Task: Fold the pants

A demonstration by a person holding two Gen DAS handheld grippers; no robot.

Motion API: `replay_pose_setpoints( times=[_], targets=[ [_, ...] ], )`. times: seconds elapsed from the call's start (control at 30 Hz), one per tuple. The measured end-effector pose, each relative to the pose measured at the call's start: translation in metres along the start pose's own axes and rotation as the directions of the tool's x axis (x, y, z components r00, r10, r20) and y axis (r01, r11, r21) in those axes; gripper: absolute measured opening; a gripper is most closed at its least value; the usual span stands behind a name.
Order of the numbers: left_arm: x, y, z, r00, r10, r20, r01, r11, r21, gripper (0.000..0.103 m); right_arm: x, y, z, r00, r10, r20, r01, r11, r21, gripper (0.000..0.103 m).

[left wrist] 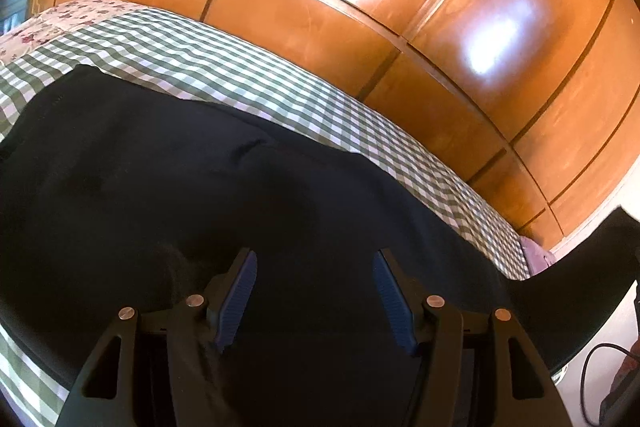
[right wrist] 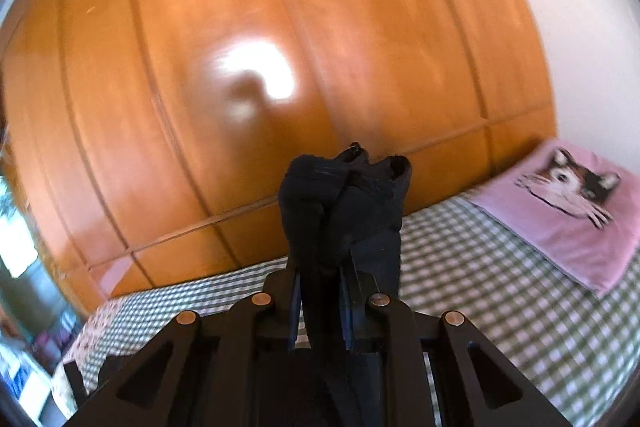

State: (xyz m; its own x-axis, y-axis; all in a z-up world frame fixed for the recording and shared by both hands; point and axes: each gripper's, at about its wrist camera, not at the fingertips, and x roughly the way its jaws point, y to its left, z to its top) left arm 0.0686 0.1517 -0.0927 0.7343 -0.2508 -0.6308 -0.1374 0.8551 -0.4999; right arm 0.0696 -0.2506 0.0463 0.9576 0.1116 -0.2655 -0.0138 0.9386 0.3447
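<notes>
The black pants (left wrist: 200,179) lie spread over the green checked bed cover (left wrist: 248,75) in the left wrist view. My left gripper (left wrist: 315,259) is open, its blue pads apart just above the dark cloth, holding nothing. In the right wrist view my right gripper (right wrist: 322,267) is shut on a bunched end of the black pants (right wrist: 344,203), which sticks up between the fingers, lifted above the bed. A strip of the pants rises at the far right of the left wrist view (left wrist: 592,259).
A glossy wooden wardrobe (left wrist: 400,7) runs along the far side of the bed, also seen in the right wrist view (right wrist: 240,27). A pink pillow with a cat face (right wrist: 572,207) lies at the right end of the checked bed (right wrist: 500,287). A white wall (right wrist: 560,7) stands behind it.
</notes>
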Motion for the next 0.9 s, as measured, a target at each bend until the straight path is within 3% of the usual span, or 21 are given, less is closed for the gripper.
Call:
replay_pose_setpoints(
  times=[0.2,0.43,0.57,0.67,0.9],
  targets=[
    [-0.002,0.007,0.002,1.0,0.004,-0.01,-0.004,1.0,-0.016,0.062,0.013,0.049,-0.01,0.997,0.081,-0.017,-0.082,0.99,-0.112,0.016],
    [-0.004,0.007,0.006,1.0,-0.003,-0.004,0.003,1.0,-0.03,0.062,0.039,0.096,-0.042,0.976,0.176,-0.124,-0.2,0.956,-0.215,0.016],
    [-0.008,0.009,0.009,1.0,-0.024,0.007,0.024,0.998,-0.051,0.062,0.056,0.116,-0.068,0.954,0.218,-0.204,-0.265,0.933,-0.242,0.016],
    [-0.012,0.014,0.011,0.997,-0.074,0.017,0.076,0.993,-0.093,0.062,0.071,0.133,-0.095,0.925,0.25,-0.284,-0.324,0.912,-0.252,0.016],
    [-0.015,0.019,0.012,0.991,-0.13,0.026,0.132,0.98,-0.146,0.062,0.091,0.158,-0.155,0.872,0.251,-0.42,-0.402,0.857,-0.322,0.016]
  ],
)
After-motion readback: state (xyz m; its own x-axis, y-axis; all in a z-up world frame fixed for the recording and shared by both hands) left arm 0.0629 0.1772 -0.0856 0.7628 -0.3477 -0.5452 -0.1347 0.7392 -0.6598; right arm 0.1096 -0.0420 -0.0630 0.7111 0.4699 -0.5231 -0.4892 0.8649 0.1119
